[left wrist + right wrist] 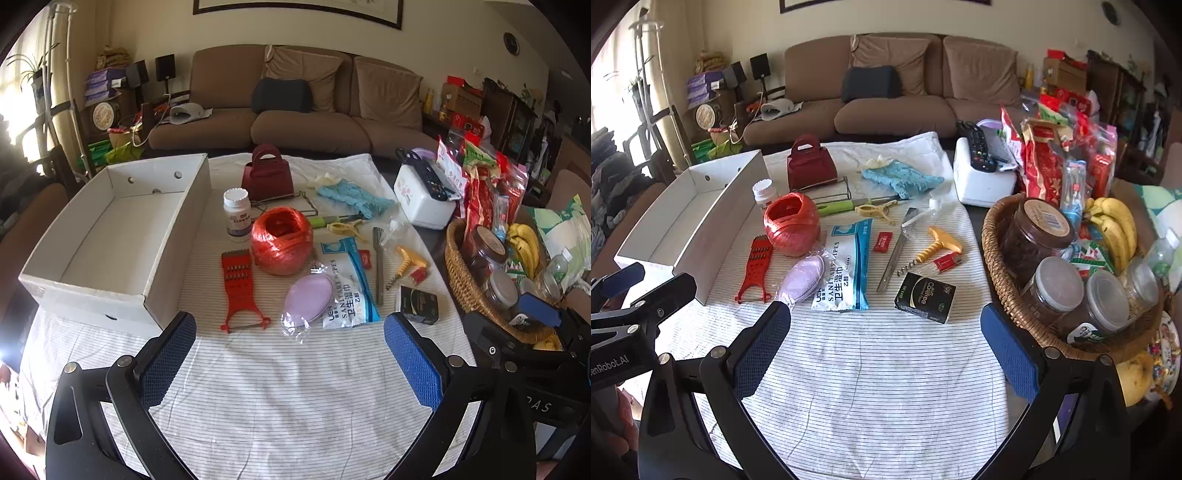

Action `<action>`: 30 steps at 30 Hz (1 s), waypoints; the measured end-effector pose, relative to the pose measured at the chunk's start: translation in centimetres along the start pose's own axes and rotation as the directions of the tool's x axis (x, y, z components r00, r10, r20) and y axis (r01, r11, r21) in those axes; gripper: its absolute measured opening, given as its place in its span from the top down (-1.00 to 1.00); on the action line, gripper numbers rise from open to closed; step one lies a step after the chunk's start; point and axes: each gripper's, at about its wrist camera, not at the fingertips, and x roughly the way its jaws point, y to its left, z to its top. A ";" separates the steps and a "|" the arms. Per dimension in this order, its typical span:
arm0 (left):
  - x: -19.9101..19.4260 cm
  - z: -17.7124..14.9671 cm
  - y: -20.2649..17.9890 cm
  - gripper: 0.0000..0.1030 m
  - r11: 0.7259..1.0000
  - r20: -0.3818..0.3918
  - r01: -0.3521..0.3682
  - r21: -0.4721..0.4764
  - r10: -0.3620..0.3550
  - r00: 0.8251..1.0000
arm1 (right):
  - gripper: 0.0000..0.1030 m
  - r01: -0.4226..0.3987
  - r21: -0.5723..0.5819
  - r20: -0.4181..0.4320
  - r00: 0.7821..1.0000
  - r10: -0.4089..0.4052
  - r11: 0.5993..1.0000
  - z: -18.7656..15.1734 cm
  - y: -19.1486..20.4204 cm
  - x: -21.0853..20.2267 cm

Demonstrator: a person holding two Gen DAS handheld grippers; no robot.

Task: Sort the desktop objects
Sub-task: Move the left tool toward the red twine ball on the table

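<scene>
Left gripper [290, 354] hovers low in the left wrist view, jaws spread wide, holding nothing, above the striped cloth [280, 398]. Centre frame lies a wipes pack [349, 284] reading "SANITARY WIPES", with the white box [110, 240] at left.

Right gripper [886, 345], likewise wide and empty, sits at the bottom of the right wrist view; a black packet [925, 297] reads "Carefree".
</scene>
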 end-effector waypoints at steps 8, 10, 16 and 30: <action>-0.4 0.2 1.9 -1.00 1.000 -0.001 -0.013 -0.023 0.013 1.000 | -1.00 -0.011 -0.037 0.006 1.000 0.011 0.999 0.7 1.5 -0.4; -0.7 0.2 3.0 -1.00 0.999 0.004 -0.021 -0.033 0.021 1.000 | -1.00 -0.020 -0.049 0.008 1.000 0.020 0.999 0.7 2.5 -0.5; -1.8 0.4 7.2 -1.00 0.996 0.015 -0.057 -0.068 0.058 0.998 | -1.00 -0.060 -0.072 0.012 0.998 0.061 0.996 1.1 6.1 -0.7; -4.4 0.5 18.2 -1.00 0.979 0.033 -0.146 -0.142 0.152 0.988 | -1.00 -0.154 -0.127 0.024 0.987 0.158 0.980 2.0 17.0 -1.4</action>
